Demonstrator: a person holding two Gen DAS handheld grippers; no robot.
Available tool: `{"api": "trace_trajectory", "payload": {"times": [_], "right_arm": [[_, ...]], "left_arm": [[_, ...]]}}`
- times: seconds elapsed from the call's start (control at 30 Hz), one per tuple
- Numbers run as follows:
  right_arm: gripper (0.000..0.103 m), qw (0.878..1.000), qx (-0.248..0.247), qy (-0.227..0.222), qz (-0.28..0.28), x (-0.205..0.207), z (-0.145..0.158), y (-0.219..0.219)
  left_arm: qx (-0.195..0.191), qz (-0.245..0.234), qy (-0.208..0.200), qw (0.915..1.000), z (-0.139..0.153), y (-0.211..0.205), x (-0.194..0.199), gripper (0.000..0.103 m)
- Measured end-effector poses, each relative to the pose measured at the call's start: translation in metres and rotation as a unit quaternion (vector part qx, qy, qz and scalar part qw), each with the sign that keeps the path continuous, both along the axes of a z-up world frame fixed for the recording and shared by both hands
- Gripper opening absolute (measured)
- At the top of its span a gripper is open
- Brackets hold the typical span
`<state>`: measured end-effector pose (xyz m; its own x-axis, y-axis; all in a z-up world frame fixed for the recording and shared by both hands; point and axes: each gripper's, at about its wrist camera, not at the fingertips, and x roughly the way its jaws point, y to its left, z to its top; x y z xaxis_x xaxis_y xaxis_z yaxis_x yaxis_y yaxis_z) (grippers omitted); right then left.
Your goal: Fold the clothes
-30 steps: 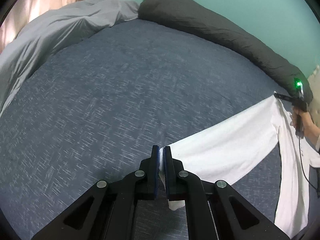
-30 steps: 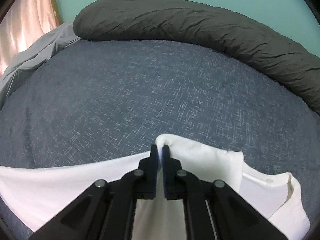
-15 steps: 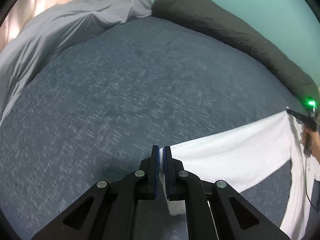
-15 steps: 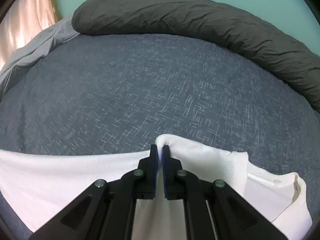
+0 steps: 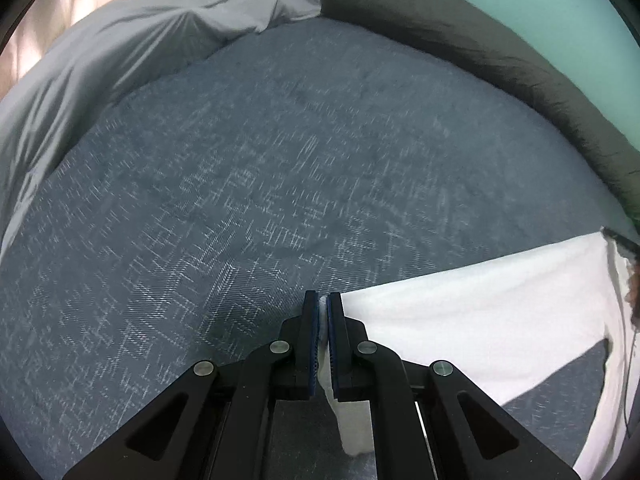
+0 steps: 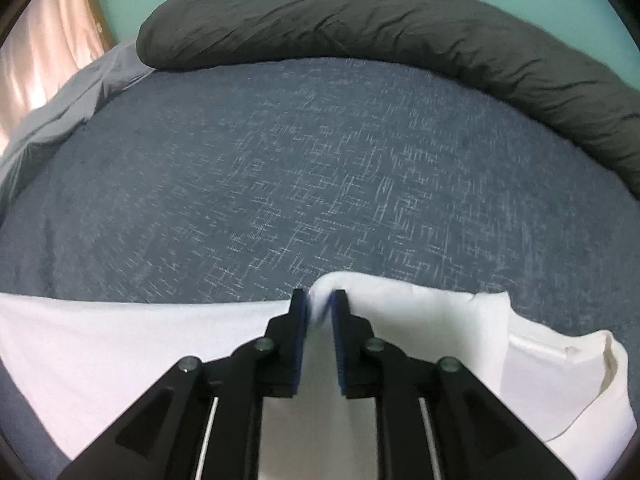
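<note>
Left tongs: clamped tight on an edge of the white garment.
Right tongs: jaws just opening to a narrow gap; a fold of the white garment sits loose between the pads.
Garment: spread on the blue bed, from 3 to 5 o'clock in the left view.
Bolster: dark grey, at 12 o'clock.
Grey sheet: at 10 o'clock.
Writing: the collar tag is unreadable.

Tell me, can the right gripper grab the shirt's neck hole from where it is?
Probably yes. The right gripper has just been opening, with a fold of the white shirt between its fingers. The collar lies close by on the blue bedspread, with nothing in between.
</note>
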<state>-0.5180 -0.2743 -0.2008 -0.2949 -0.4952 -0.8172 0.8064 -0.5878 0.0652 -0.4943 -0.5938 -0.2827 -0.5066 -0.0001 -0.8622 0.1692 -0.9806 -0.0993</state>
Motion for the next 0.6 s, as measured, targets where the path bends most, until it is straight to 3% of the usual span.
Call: {"api": "trace_trajectory", "payload": {"times": [0.1,0.17,0.2,0.6], "right_arm": [[0.021,0.999,-0.043,-0.009,-0.007,-0.005,0.016,0.011],[0.037,0.997,-0.070,-0.015,-0.022,-0.012,0.026,0.021],[0.041,0.997,-0.073,-0.011,-0.027,-0.015,0.028,0.024],[0.042,0.996,-0.012,0.003,-0.091,-0.042,0.012,0.082]], "left_arm": [[0.010,0.008,-0.005,0.9999,-0.009,-0.004,-0.007,0.005],[0.012,0.011,-0.012,0.9998,-0.013,-0.005,-0.009,0.005],[0.014,0.014,-0.015,0.9997,-0.015,-0.005,-0.009,0.005],[0.019,0.032,-0.035,0.9987,-0.024,-0.009,0.002,0.005]]}}
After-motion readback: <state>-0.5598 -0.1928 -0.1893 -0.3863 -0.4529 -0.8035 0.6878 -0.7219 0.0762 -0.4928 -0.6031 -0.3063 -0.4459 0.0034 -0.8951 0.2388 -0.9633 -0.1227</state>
